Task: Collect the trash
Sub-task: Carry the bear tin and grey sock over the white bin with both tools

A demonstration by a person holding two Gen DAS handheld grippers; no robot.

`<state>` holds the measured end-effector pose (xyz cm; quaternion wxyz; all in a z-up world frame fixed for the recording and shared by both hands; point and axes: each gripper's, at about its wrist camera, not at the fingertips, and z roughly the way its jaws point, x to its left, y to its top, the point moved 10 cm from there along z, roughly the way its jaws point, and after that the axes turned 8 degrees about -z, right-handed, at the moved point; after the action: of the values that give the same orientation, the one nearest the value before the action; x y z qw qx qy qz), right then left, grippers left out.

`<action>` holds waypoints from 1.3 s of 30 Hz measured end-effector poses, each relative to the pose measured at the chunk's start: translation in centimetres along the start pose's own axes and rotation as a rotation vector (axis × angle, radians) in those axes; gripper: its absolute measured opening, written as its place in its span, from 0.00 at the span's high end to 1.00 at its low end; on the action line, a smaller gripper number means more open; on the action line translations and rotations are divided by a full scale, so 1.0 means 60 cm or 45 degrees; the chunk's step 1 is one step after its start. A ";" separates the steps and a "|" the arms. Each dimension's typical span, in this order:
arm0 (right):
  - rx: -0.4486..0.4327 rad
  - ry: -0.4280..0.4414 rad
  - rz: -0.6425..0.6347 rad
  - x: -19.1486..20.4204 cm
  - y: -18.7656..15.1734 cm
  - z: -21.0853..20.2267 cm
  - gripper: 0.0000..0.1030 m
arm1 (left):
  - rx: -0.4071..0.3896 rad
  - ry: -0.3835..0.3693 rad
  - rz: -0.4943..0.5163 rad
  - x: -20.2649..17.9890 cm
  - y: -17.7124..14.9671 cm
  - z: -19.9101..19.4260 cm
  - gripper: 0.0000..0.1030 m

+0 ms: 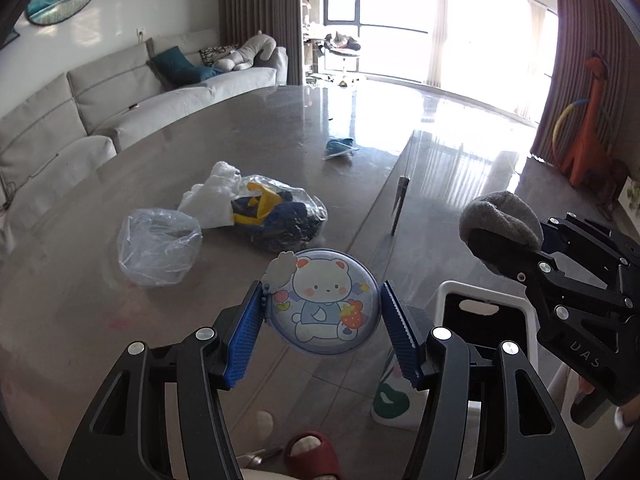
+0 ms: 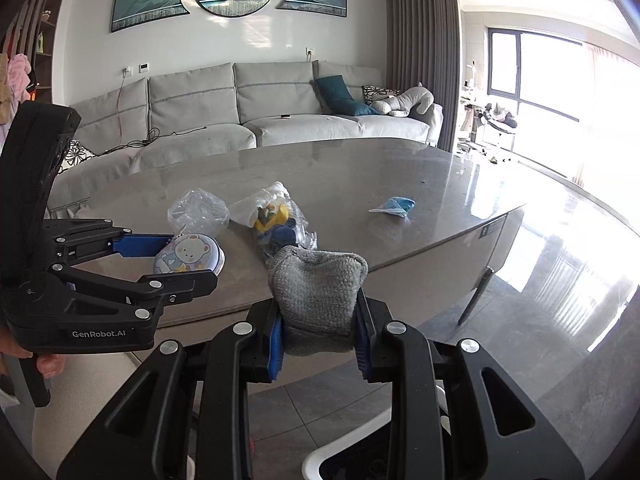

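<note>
Carry-to-bin step: left gripper (image 1: 322,312) fingers hold the round bear tin (image 1: 326,306) between them, right gripper (image 2: 320,336) fingers are clamped narrow on a grey cloth wad (image 2: 316,288). White bin (image 1: 480,312) sits just below and beside both. Next, I'd judge: hover over its opening and release; bags (image 1: 276,212) remain ahead on the counter (image 1: 280,128).

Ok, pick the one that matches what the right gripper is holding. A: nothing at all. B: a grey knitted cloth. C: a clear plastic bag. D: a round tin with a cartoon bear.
B: the right gripper is clamped on a grey knitted cloth, while the bear tin sits in the left gripper and the clear plastic bag lies on the table.
</note>
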<state>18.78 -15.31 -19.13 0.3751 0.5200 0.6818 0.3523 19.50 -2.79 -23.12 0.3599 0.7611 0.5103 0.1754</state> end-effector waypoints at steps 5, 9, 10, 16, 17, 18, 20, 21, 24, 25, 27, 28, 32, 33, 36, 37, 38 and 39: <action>0.040 -0.100 0.079 -0.063 -0.055 -0.043 0.71 | 0.031 -0.097 0.089 -0.097 -0.019 0.017 0.44; 0.065 -0.137 0.138 -0.097 -0.094 -0.070 0.71 | 0.050 -0.158 0.154 -0.162 -0.039 0.025 0.44; 0.066 -0.145 0.152 -0.105 -0.102 -0.075 0.71 | 0.056 -0.171 0.168 -0.175 -0.044 0.025 0.44; 0.058 -0.197 0.195 -0.144 -0.133 -0.107 0.71 | 0.059 -0.228 0.237 -0.235 -0.057 0.028 0.44; 0.055 -0.203 0.199 -0.150 -0.138 -0.114 0.71 | 0.066 -0.234 0.249 -0.246 -0.059 0.030 0.44; 0.054 -0.207 0.204 -0.155 -0.141 -0.118 0.71 | 0.068 -0.238 0.258 -0.254 -0.060 0.031 0.44; 0.052 -0.220 0.214 -0.163 -0.147 -0.124 0.71 | 0.073 -0.252 0.274 -0.270 -0.064 0.032 0.44; 0.054 -0.228 0.221 -0.166 -0.151 -0.126 0.71 | 0.078 -0.258 0.283 -0.277 -0.067 0.033 0.44; 0.059 -0.242 0.253 -0.179 -0.163 -0.133 0.71 | 0.095 -0.279 0.310 -0.297 -0.075 0.042 0.44; 0.067 -0.243 0.261 -0.182 -0.168 -0.133 0.71 | 0.105 -0.284 0.317 -0.304 -0.080 0.046 0.44; 0.074 -0.246 0.274 -0.189 -0.180 -0.138 0.71 | 0.120 -0.294 0.327 -0.320 -0.091 0.052 0.44; 0.080 -0.248 0.277 -0.191 -0.184 -0.138 0.71 | 0.125 -0.303 0.332 -0.326 -0.095 0.054 0.44; 0.089 -0.249 0.301 -0.201 -0.203 -0.142 0.71 | 0.137 -0.340 0.367 -0.352 -0.108 0.053 0.44; 0.091 -0.249 0.306 -0.204 -0.207 -0.143 0.71 | 0.140 -0.349 0.376 -0.358 -0.112 0.053 0.44; 0.097 -0.249 0.322 -0.210 -0.214 -0.141 0.71 | 0.173 -0.370 0.406 -0.372 -0.122 0.059 0.43; 0.100 -0.254 0.322 -0.212 -0.216 -0.140 0.71 | 0.185 -0.375 0.415 -0.375 -0.127 0.062 0.41; 0.104 -0.258 0.321 -0.213 -0.217 -0.138 0.71 | 0.202 -0.372 0.428 -0.377 -0.132 0.066 0.35; 0.110 -0.261 0.321 -0.214 -0.218 -0.135 0.71 | 0.231 -0.345 0.451 -0.378 -0.139 0.075 0.12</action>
<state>8.13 -31.32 -24.86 0.3727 0.6503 0.5838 0.3120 7.48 -23.09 -29.95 0.3191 0.8844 0.3297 0.0854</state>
